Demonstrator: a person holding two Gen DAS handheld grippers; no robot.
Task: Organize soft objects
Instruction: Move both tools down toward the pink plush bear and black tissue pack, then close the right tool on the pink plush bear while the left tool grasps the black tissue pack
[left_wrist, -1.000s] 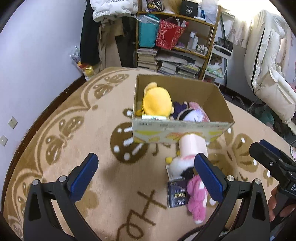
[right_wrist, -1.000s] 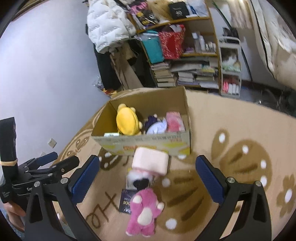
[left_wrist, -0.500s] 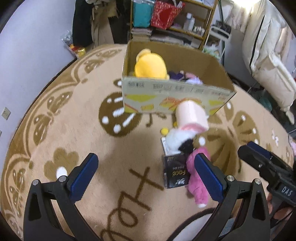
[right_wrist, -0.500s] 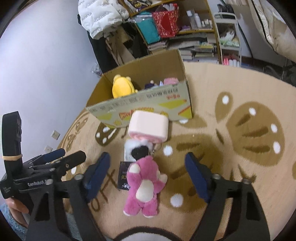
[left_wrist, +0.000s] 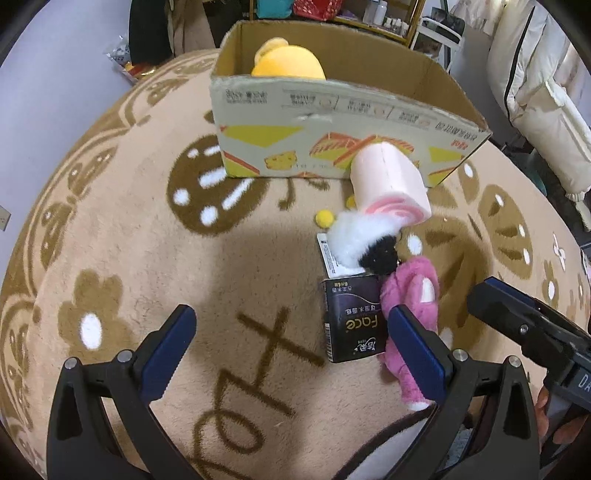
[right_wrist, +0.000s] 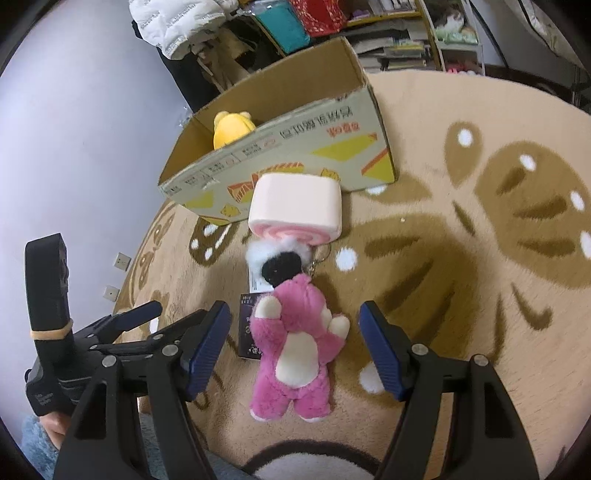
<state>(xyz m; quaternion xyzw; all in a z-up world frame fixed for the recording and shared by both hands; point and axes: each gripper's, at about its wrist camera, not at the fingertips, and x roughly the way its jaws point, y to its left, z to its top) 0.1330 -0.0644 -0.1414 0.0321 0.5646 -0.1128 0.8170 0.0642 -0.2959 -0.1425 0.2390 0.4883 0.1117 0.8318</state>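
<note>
A pink plush bear (right_wrist: 295, 347) lies on the rug, also in the left wrist view (left_wrist: 410, 299). My right gripper (right_wrist: 295, 347) is open, its fingers either side of the bear, low over it. Behind the bear lie a white-and-black fluffy toy (right_wrist: 280, 262), a pink roll-cake cushion (right_wrist: 295, 203) and a dark tissue pack (left_wrist: 351, 325). The cardboard box (left_wrist: 332, 122) holds a yellow plush (left_wrist: 288, 62). My left gripper (left_wrist: 291, 347) is open and empty above the rug, left of the pack.
A round beige patterned rug (left_wrist: 129, 240) covers the floor. Shelves with books and bags (right_wrist: 369, 40) stand behind the box. A white jacket (left_wrist: 535, 92) hangs at the right. The wall (right_wrist: 74, 129) is at the left.
Both grippers have come down and forward toward the toys. The right gripper's fingers have narrowed and now straddle the pink bear.
</note>
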